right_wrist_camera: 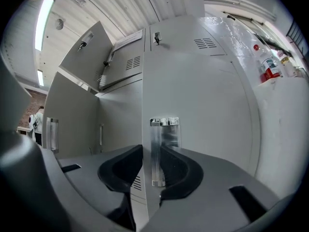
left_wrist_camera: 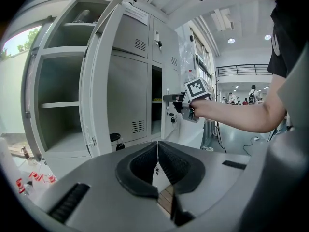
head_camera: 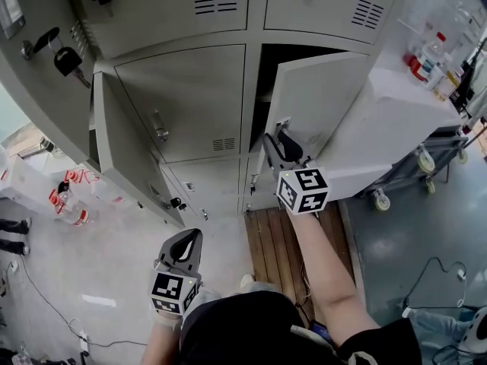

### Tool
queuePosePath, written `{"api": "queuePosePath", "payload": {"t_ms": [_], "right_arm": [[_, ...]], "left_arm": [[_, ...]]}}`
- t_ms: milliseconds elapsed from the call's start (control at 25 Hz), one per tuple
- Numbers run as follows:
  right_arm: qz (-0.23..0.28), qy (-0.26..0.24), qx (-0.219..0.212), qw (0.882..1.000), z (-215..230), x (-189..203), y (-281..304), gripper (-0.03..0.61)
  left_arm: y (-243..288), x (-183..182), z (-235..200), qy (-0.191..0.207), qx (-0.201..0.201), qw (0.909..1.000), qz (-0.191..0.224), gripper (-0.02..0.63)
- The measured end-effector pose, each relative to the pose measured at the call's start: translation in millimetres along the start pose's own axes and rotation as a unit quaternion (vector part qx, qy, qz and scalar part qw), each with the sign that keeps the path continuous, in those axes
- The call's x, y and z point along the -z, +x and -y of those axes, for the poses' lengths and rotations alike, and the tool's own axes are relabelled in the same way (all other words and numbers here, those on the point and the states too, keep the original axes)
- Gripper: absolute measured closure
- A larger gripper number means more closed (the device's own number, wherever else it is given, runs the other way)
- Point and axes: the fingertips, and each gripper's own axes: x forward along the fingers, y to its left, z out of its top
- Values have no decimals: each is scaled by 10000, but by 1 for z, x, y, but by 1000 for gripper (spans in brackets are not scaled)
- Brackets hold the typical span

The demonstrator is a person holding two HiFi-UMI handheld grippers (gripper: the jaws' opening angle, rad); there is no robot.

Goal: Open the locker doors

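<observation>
A bank of grey lockers (head_camera: 183, 105) fills the head view. The left column's door (head_camera: 125, 154) stands wide open. The middle door with its handle (head_camera: 158, 125) is closed. The right door (head_camera: 316, 101) is ajar. My right gripper (head_camera: 278, 139) is at that door's free edge. In the right gripper view my right gripper (right_wrist_camera: 153, 149) is shut on the chrome handle (right_wrist_camera: 157, 129), one pad behind the door's edge. My left gripper (head_camera: 189, 238) hangs low in front of the lockers. Its jaws (left_wrist_camera: 157, 146) are shut with nothing in them.
Keys (head_camera: 67, 58) dangle from upper locker doors. A white cabinet (head_camera: 396, 120) with bottles (head_camera: 430, 55) stands just right of the ajar door, with a wheeled cart behind it. Wooden slats (head_camera: 278, 242) cover the floor below. Plastic bottles (head_camera: 72, 204) and cables lie on the floor at left.
</observation>
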Motion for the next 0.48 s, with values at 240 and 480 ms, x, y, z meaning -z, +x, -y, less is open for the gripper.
{"api": "queuePosePath", "payload": {"t_ms": [240, 480], "right_arm": [[8, -49, 146, 9999, 3, 2, -36, 442], [59, 33, 253, 9997, 11, 3, -75, 425]], "left_arm": [[3, 0, 19, 90, 336, 9994, 6, 594], [15, -3, 45, 212, 722, 9972, 51, 594]]}}
